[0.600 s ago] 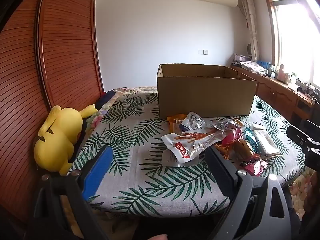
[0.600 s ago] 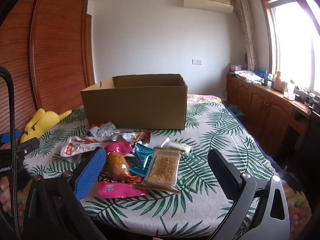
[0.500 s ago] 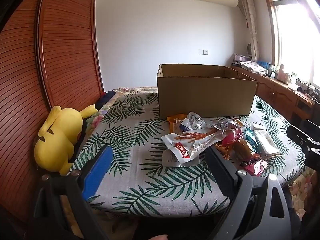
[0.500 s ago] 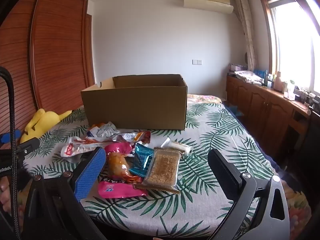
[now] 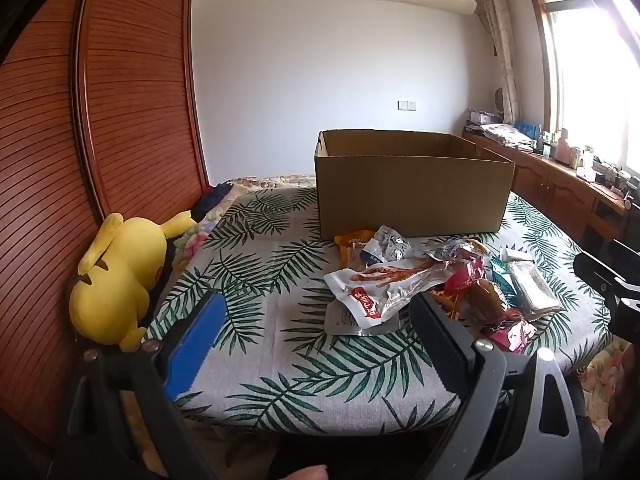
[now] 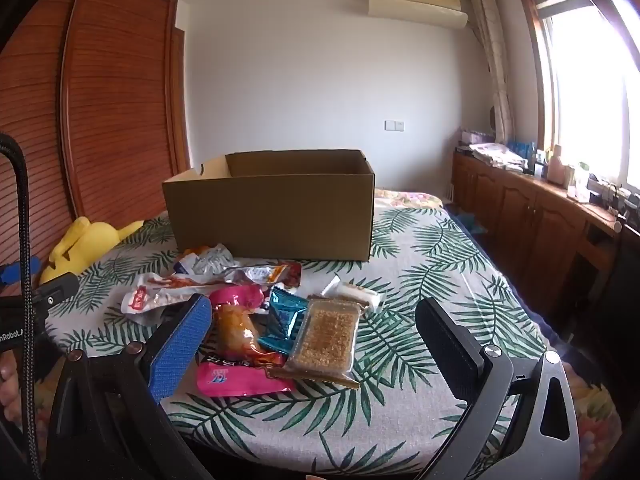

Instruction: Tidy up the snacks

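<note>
A pile of snack packets lies on the leaf-print bedspread [image 5: 256,280] in front of an open cardboard box [image 5: 412,192], also seen in the right wrist view [image 6: 272,216]. The pile has a long white and red packet [image 5: 384,284], a clear-wrapped brown bar [image 6: 328,336], a teal packet [image 6: 284,316] and a pink packet [image 6: 236,380]. My left gripper [image 5: 316,320] is open and empty, near the bed's front edge, left of the pile. My right gripper [image 6: 312,320] is open and empty, just in front of the pile.
A yellow plush toy [image 5: 116,276] lies at the bed's left edge against a wooden slatted wardrobe [image 5: 120,100]. A low wooden cabinet [image 6: 532,216] with clutter runs along the window wall on the right.
</note>
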Demonstrator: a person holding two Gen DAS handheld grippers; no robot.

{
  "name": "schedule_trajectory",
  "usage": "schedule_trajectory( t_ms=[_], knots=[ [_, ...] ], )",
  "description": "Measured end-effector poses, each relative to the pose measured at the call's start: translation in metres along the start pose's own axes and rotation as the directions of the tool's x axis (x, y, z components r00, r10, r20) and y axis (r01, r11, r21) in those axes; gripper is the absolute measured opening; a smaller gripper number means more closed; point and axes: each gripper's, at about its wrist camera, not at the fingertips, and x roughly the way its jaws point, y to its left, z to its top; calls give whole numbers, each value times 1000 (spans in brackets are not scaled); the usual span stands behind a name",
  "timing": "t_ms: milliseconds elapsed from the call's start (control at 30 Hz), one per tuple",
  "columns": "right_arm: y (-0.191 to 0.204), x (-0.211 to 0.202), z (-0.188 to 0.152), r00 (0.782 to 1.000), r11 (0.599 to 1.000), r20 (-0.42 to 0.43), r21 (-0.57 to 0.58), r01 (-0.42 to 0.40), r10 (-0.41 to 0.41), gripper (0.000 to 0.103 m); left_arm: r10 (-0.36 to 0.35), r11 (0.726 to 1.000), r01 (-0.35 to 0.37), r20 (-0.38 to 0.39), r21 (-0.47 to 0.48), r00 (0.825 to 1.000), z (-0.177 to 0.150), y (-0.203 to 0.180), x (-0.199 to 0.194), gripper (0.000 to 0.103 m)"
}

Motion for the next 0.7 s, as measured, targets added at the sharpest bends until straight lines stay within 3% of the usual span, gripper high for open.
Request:
schedule_trajectory(
  t_ms=[700],
  knots=[
    [1,0,-1,1000,1000,2,-6,3,-3,103,3,1000,-3,6,2,1000,1,-2,-1,94]
  ],
)
